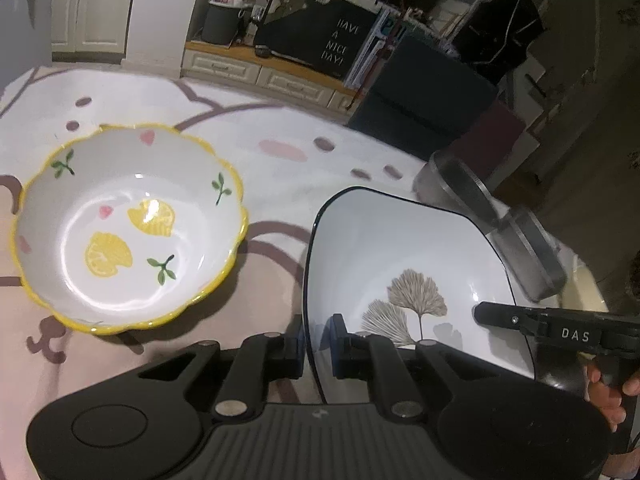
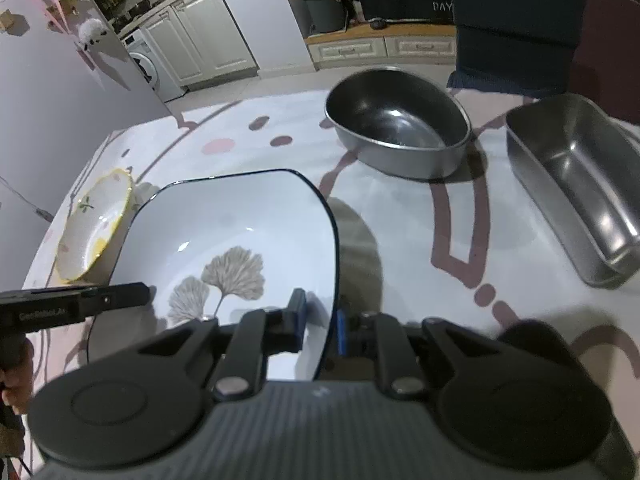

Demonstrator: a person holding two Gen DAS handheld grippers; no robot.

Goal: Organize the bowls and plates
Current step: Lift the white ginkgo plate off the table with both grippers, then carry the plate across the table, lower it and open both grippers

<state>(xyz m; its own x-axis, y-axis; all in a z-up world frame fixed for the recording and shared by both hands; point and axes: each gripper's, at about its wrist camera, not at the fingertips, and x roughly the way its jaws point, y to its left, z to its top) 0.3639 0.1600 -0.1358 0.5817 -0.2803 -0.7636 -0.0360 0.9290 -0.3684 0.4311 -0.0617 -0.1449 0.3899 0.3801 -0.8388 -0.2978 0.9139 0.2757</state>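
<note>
Square white plate [image 1: 400, 248], dark-rimmed with a leaf print, is clamped at opposite edges by both tools: left tool [image 1: 316, 346] and right tool [image 2: 320, 322]. Lemon bowl [image 1: 128, 228] sits beside it on the worktop [image 1: 280, 168]; two steel pans [image 2: 396, 124] stand beyond.

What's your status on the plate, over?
Left gripper and right gripper both shut on plate, opposite rims. Lemon bowl left, steel bowl and tray right, all clear.
</note>
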